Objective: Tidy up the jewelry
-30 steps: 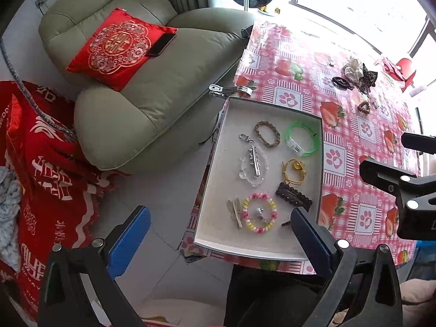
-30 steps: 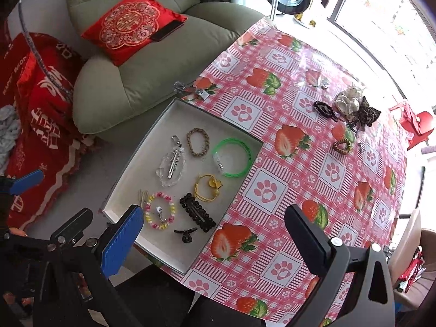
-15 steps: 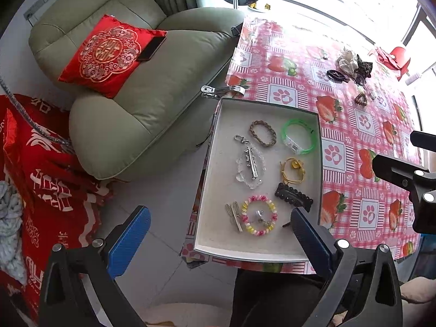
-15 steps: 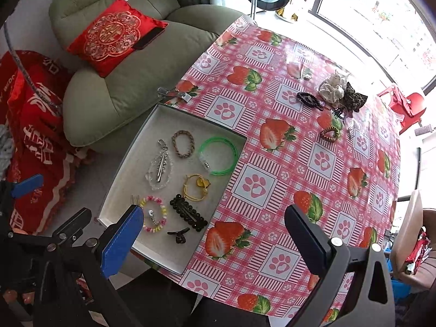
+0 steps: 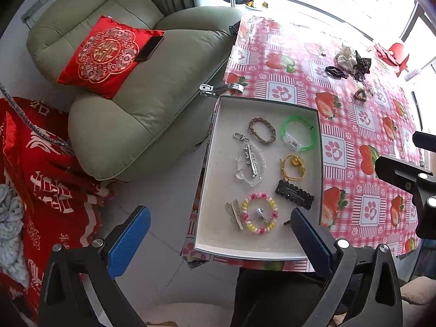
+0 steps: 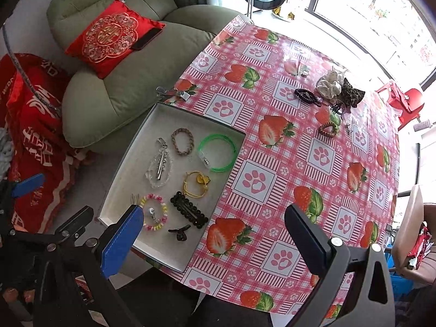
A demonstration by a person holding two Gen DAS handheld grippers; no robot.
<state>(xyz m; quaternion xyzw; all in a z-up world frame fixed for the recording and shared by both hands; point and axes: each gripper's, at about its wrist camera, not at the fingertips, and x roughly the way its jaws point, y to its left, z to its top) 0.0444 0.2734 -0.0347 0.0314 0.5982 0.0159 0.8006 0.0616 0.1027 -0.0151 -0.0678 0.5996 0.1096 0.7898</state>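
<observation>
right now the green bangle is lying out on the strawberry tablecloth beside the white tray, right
Not quite. The green bangle lies inside the white tray, in its far corner next to the braided brown bracelet; the right wrist view shows it.

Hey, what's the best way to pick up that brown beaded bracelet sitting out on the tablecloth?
Grip the brown beaded bracelet across one side of its ring, coming straight down from above. It lies flat and alone on the tablecloth, so one finger can drop inside the loop and one outside. The near arc looks best, away from the hair ties.
</observation>
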